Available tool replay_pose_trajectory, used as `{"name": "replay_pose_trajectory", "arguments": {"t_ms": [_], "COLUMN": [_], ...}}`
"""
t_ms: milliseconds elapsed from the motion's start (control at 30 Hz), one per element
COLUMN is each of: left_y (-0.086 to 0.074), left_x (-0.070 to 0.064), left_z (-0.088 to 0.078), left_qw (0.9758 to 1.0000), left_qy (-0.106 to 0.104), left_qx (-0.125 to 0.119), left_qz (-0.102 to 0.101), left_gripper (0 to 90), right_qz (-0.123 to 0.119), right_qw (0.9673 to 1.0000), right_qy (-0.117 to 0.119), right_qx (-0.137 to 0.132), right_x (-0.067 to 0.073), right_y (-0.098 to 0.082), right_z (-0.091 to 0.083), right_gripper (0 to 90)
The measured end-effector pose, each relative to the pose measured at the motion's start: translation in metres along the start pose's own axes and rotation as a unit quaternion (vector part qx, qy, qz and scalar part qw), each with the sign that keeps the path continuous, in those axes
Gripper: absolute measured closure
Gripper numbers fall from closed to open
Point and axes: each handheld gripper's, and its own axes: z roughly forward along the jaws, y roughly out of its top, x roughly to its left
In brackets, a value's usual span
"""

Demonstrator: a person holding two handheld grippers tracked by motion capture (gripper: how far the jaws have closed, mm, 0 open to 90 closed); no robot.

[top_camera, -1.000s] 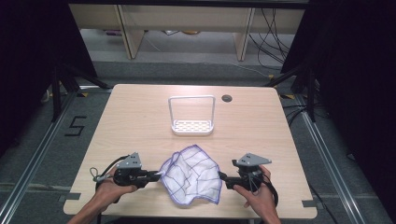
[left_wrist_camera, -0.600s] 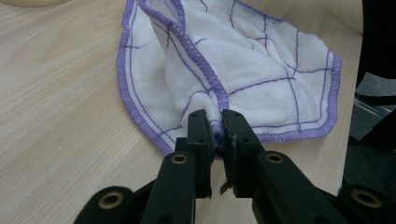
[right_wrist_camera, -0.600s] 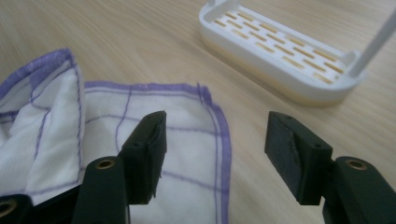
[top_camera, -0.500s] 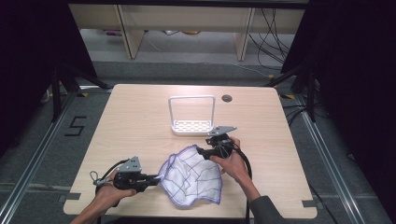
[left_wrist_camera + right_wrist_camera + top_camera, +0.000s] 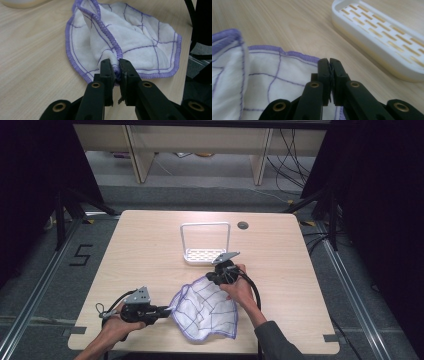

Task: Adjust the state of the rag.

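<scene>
A white cloth (image 5: 205, 310) with purple grid lines and a purple hem lies rumpled near the table's front edge. My left gripper (image 5: 167, 310) is shut on its left corner; in the left gripper view the hem is pinched between the jaws (image 5: 117, 65) and the cloth (image 5: 140, 37) spreads beyond. My right gripper (image 5: 212, 277) sits at the cloth's far corner. Its jaws have just been closing and now stand together (image 5: 329, 62), with the purple hem of the cloth (image 5: 274, 72) running in between them.
A white slotted tray with a tall wire handle (image 5: 205, 255) stands just beyond the right gripper, close on its right in the right gripper view (image 5: 387, 37). A round cable hole (image 5: 243, 225) lies at the back of the wooden table (image 5: 140, 250).
My right gripper left the cloth's near right side, travelled to the far corner and shut there. The left gripper kept still with its corner.
</scene>
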Motion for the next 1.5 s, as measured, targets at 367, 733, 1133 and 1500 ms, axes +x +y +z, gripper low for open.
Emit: {"name": "replay_pose_trajectory", "arguments": {"t_ms": [367, 733, 1133, 1500], "left_y": [0.029, 0.031, 0.029, 0.032], "left_x": [0.019, 0.040, 0.024, 0.029], "left_z": [0.005, 0.022, 0.030, 0.062], "left_qw": [0.9983, 0.9970, 0.9959, 0.9953], "left_qy": [0.044, 0.066, 0.080, 0.081], "left_qx": [-0.029, -0.029, 0.014, 0.050], "left_qz": [0.023, -0.026, -0.039, -0.017], "left_gripper": [80.9, 53.1, 46.1, 77.6], "right_qz": [0.007, 0.047, 0.044, 0.042], "right_qw": [0.9984, 0.9958, 0.9960, 0.9958], "right_qy": [-0.050, -0.078, -0.076, -0.081], "right_qx": [-0.025, 0.012, 0.018, 0.011], "right_x": [0.002, -0.030, -0.026, -0.028], "right_y": [-0.015, -0.048, -0.048, -0.049], "right_z": [-0.085, -0.068, -0.065, -0.064], "right_gripper": [88.7, 88.9, 88.5, 88.6]}}
